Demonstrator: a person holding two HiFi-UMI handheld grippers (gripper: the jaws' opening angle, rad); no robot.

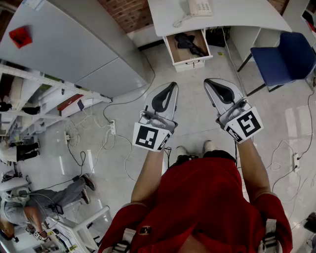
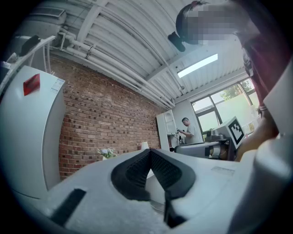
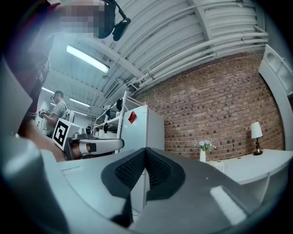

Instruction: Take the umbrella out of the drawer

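A black folded umbrella (image 1: pixel 190 43) lies in the open drawer (image 1: pixel 174 53) of a white pedestal under the desk (image 1: pixel 222 17), far ahead of me. My left gripper (image 1: pixel 174 84) and right gripper (image 1: pixel 207 80) are held side by side at waist height, well short of the drawer and pointing toward it. Both are shut with nothing in them. In the left gripper view the dark pads meet at the left gripper's tip (image 2: pixel 149 151), with the brick wall behind. The right gripper (image 3: pixel 145 150) looks the same in its own view. Neither gripper view shows the drawer or the umbrella.
A blue chair (image 1: pixel 286 57) stands right of the desk, and a white telephone (image 1: pixel 199 7) sits on top. At left is a tall grey cabinet (image 1: pixel 74 44) with a red tag. A power strip (image 1: pixel 112 127) and cables lie on the floor. A seated person (image 1: pixel 39 202) is at lower left.
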